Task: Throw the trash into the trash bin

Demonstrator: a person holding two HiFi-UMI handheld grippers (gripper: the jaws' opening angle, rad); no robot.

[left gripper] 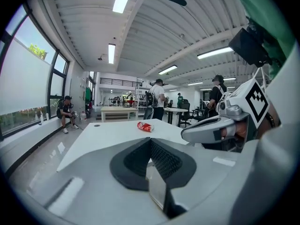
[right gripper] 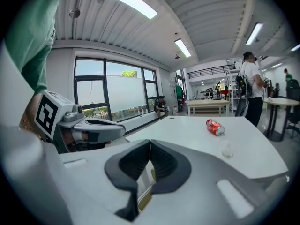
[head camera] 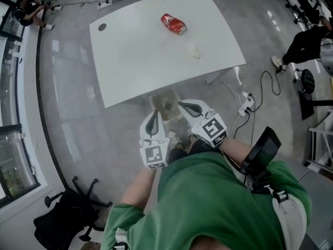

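a white desk (head camera: 156, 61) stands on a glossy grey floor (head camera: 78, 124), with nearly all of its top bare. a crushed red can (head camera: 173, 23) lies on its side near the desk's far edge, right of the middle. a small clear crumpled piece of trash (head camera: 193, 50) lies apart from the can, closer to the desk's middle. a dark round grommet (head camera: 102, 27) sits at the far left corner.

the trash bin (head camera: 165, 104) stands on the floor at the desk's near edge, partly under it. the left gripper (head camera: 154, 116) and the right gripper (head camera: 184, 106) are held side by side just short of that edge, over the bin. both are clenched with their pads together and nothing between them.

a window wall (head camera: 15, 139) runs along the left, with a wide strip of open floor between it and the desk. cables and a power strip (head camera: 244, 106) lie off the near right corner. a black chair (head camera: 67, 217) lies behind on the left. a person (head camera: 31, 9) sits by the windows beyond the far left corner.
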